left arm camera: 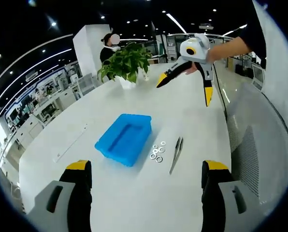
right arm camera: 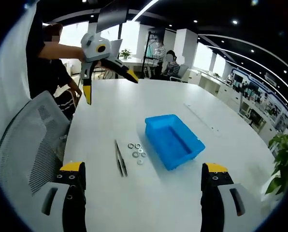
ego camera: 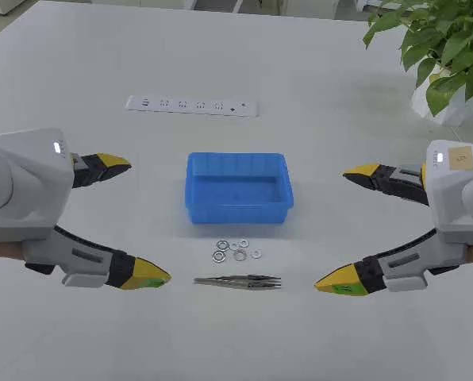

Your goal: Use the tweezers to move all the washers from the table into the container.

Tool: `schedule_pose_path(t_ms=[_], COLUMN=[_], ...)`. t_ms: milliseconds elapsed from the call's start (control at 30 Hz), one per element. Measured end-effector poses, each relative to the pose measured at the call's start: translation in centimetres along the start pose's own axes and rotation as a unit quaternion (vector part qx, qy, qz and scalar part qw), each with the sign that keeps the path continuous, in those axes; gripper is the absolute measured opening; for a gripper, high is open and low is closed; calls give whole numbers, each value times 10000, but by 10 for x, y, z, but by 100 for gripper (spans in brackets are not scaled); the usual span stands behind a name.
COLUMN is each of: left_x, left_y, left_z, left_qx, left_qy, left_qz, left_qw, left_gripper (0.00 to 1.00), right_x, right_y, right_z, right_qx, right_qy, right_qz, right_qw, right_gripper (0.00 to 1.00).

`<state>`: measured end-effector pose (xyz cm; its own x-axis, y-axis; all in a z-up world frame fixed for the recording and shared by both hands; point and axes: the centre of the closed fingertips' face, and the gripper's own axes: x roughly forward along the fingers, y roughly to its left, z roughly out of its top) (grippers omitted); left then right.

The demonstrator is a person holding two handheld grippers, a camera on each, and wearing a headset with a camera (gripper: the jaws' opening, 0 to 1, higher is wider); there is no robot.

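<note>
The left tool (ego camera: 145,220) and the right tool (ego camera: 332,228) both stand wide open and empty, one on either side of the blue container (ego camera: 236,213). The washers (ego camera: 235,249) lie clustered on the table (ego camera: 78,333) just in front of the container; the tweezers (ego camera: 238,280) lie flat just beside them on the near side, apart from both tools.

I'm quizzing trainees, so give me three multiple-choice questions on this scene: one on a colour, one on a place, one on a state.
1. The container is: A red, B blue, C green.
2. The tweezers lie: A in the container, B across its rim, C on the table by the washers.
3. The left gripper and right gripper are: A shut, B open, C holding tweezers.
B, its walls are blue; C, they lie flat beside the washers; B, both pairs of jaws stand apart.
</note>
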<state>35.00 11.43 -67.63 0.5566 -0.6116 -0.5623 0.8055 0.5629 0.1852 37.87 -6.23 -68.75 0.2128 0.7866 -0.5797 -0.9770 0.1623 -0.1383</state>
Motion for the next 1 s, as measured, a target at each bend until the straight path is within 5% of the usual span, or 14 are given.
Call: schedule_pose_path(t_ms=[1000], left_x=[-4], left_y=[1], left_z=[-6], left_qx=[11], left_qy=[94], left_qz=[13], left_qw=[10000], left_gripper=[100], right_x=[-3], right_y=[-4], right_z=[1], right_qx=[-50], right_qy=[25], right_qz=[-83], right_qw=[10000], right_gripper=[100])
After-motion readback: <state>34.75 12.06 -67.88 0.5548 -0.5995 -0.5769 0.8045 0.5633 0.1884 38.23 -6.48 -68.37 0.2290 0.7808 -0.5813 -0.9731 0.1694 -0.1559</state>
